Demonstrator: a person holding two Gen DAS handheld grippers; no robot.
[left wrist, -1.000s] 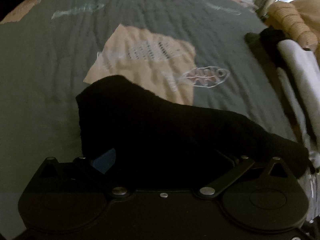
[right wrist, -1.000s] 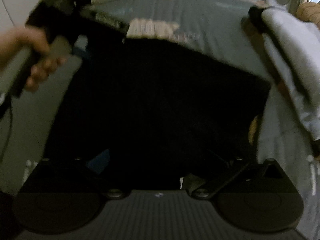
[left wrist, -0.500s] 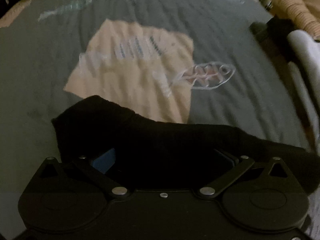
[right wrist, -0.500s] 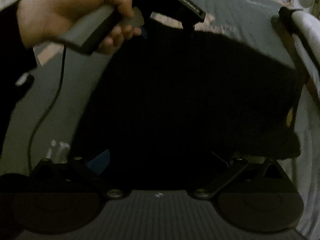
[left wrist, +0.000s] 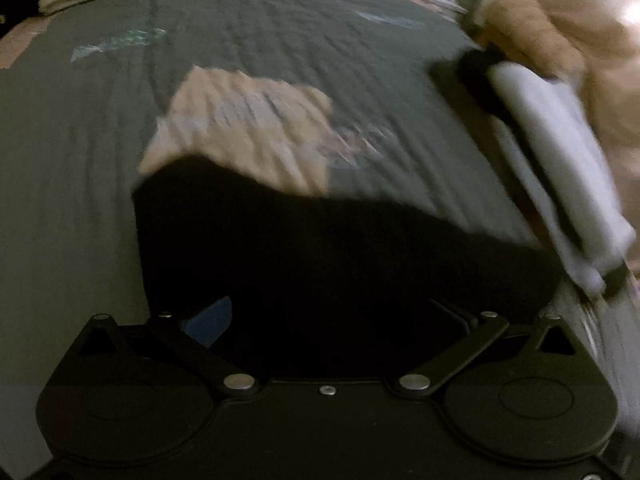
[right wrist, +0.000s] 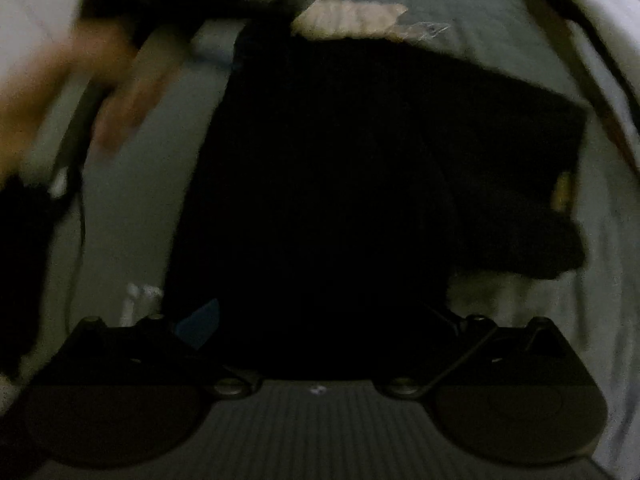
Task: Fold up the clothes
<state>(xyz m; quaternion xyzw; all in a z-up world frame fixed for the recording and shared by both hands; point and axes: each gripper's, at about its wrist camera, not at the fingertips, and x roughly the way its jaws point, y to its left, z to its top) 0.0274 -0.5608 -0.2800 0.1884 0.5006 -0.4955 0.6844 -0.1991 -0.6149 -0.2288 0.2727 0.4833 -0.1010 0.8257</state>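
I keep both grippers, left gripper (left wrist: pixel 324 312) and right gripper (right wrist: pixel 320 320), clamped on the black garment (right wrist: pixel 360 168), stretching its edge flat for folding on the bed (left wrist: pixel 280 40).

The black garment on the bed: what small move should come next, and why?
Probably lower the black garment flat onto the quilt and smooth it. It covers the space between both grippers' fingers, so the grips are hidden, and its far edge already lies across the peach patch; the blur hides its creases.
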